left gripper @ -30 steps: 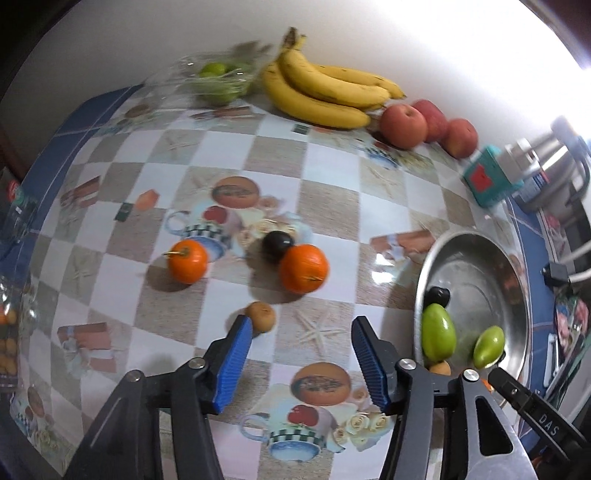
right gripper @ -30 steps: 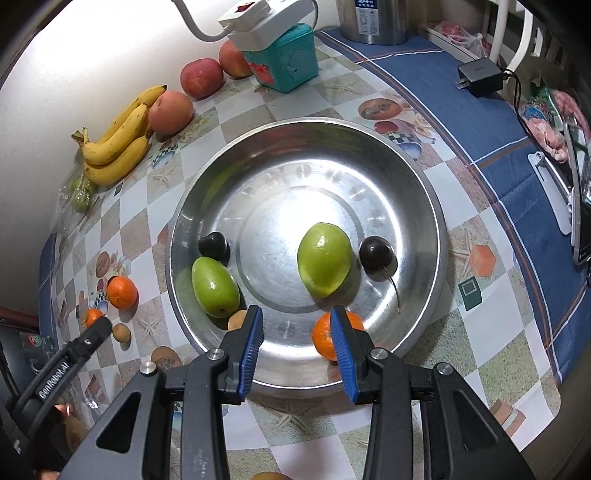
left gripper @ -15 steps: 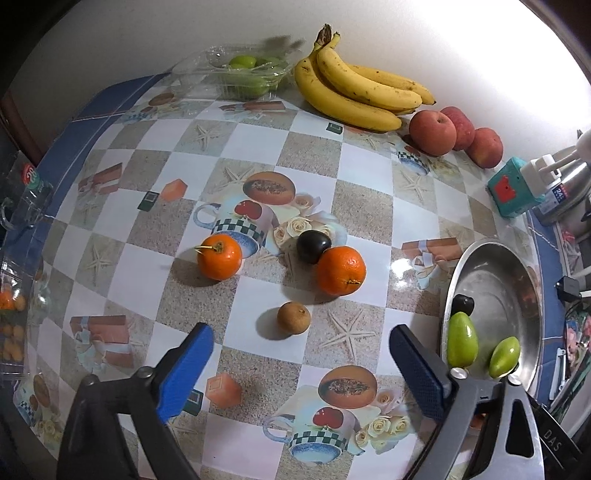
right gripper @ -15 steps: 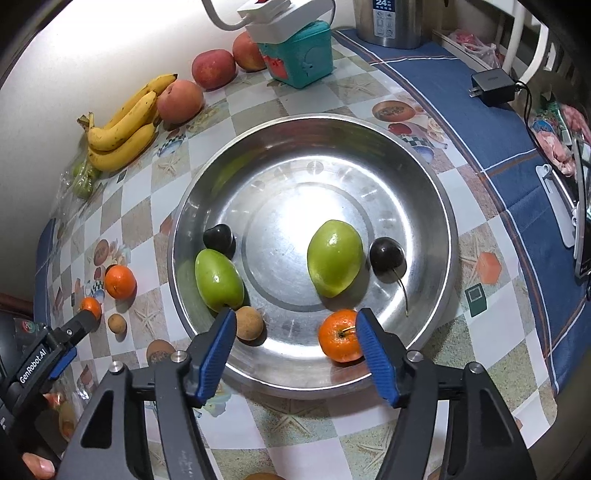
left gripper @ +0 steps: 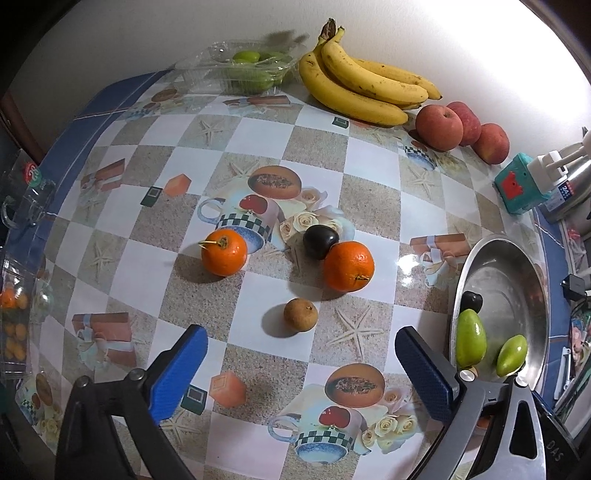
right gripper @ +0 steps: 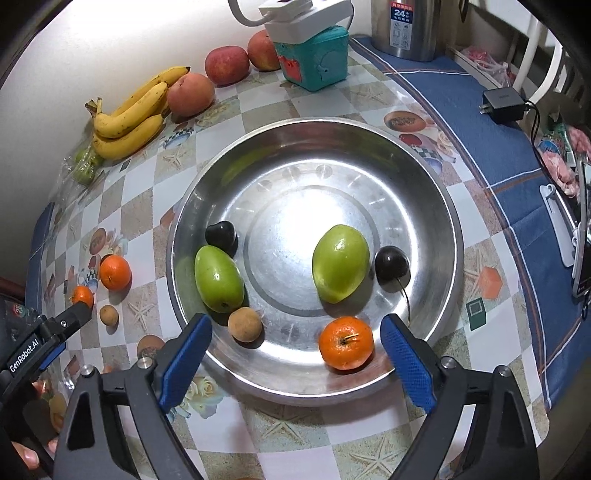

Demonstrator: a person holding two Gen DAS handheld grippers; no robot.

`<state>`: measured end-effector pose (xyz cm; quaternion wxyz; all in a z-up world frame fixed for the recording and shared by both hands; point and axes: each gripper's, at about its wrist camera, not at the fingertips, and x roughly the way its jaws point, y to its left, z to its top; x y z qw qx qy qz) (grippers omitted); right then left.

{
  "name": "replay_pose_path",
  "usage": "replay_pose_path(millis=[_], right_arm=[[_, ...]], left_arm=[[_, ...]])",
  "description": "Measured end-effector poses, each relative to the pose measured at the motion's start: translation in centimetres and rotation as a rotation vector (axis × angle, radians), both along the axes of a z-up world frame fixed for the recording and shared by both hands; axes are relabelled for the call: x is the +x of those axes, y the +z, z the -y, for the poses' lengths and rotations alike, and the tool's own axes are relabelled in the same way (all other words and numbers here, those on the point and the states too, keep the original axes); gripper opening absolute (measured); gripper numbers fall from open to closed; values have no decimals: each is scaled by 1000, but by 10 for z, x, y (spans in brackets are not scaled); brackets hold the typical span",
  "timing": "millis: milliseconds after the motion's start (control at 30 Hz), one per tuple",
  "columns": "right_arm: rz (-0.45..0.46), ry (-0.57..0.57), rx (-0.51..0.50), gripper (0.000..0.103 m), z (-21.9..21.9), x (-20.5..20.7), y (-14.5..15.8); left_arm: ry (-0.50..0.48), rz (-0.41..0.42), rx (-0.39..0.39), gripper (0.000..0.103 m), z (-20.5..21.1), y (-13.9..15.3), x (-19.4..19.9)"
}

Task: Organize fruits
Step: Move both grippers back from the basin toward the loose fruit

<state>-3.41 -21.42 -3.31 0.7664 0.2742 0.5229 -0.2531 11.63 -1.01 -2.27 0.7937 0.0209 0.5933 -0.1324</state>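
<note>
Tabletop (left gripper: 369,192): checkered oilcloth printed with cups, starfish and gift boxes, blue border, against a pale wall.
Left tool (left gripper: 301,349): spread wide and opening a little further, nothing between the blue pads, poised over bare cloth.
Right tool (right gripper: 295,343): spreading at this moment, pads touching nothing, poised over the near rim of the steel bowl (right gripper: 436,192).
Just beyond left tool: small brown longan (left gripper: 300,312), alone on the cloth.
Further on: big tangerine (left gripper: 349,266) touching a dark cherry (left gripper: 320,242); stemmed tangerine (left gripper: 224,252) apart to their left.
Bowl, near edge: small tangerine (right gripper: 346,342) lying just ahead of the right tool's spread pads; second longan (right gripper: 245,324) near the other pad.
Bowl, middle: two green fruits, left one (right gripper: 219,278) and right one (right gripper: 340,263); a dark cherry beside each, the stemless one (right gripper: 221,233) at left, the stemmed one (right gripper: 392,264) at right.
Far edge by wall: banana bunch (left gripper: 364,90), three red apples (left gripper: 439,127), clear plastic tray of green fruit (left gripper: 243,68).
Far right: teal box (right gripper: 316,59) under a white power strip (right gripper: 303,13), steel flask (right gripper: 412,27).
</note>
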Motion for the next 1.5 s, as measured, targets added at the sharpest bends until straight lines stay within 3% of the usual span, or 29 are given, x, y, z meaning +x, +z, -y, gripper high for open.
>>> replay_pose_path(millis=[600,1067,1500], right_arm=[[36,18,-20,94,-3,3,1],[16,122,-12,94,-29,21,-6],[88,270,-21,94,-79,48,-4]], left_arm=[[47,30,46,103,-25,-1,11],[177,23,99,103,-78,-9,31],[173,42,117,103,-81,-10,36]])
